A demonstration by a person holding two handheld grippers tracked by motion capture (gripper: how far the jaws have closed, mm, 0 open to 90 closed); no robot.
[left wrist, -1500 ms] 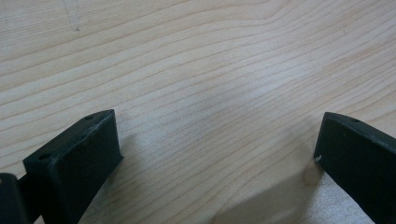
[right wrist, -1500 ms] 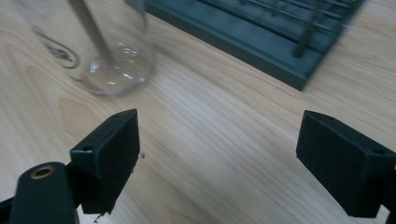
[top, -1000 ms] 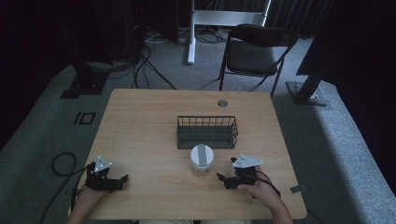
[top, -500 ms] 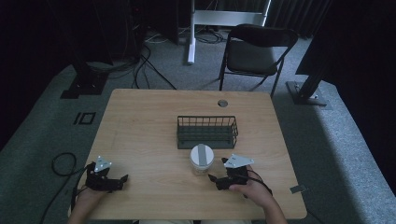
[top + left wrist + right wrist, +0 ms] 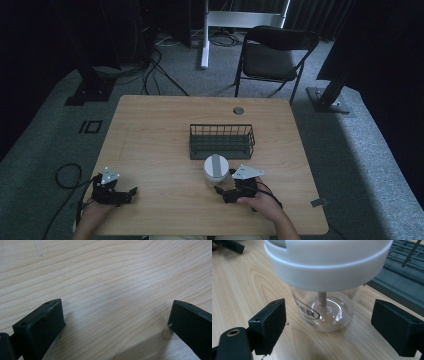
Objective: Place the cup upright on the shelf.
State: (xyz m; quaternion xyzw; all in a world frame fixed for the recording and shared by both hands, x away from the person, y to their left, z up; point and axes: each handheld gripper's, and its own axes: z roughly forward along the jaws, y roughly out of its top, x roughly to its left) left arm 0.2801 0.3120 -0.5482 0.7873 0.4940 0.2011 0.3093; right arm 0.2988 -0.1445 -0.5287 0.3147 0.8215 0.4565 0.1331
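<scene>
- The left gripper (image 5: 131, 190) rests on the table (image 5: 150, 135) at the near left corner; in the left gripper view its 2 jaws stand wide apart over bare wood with nothing between them
- The right gripper (image 5: 218, 189) sits near the front edge, right of centre, held by the person's right hand (image 5: 255, 199); its jaws are wide open and grip nothing
- In the right gripper view the jar (image 5: 325, 297) stands just ahead, between the lines of the 2 jaws: a clear body with a printed label, a thin rod inside and a broad white lid (image 5: 327, 262) wider than the body
- The likely step is grasping the jar: the jaws should slide forward level until the clear body sits squarely between the pads, below the lid's overhang, then close gently, since smooth plastic may slip or tip
- Just beyond the jar lies the wire basket (image 5: 222, 141), apparently empty; pushing too far could knock the jar against it
- A folding chair (image 5: 272, 55) stands past the far edge
</scene>
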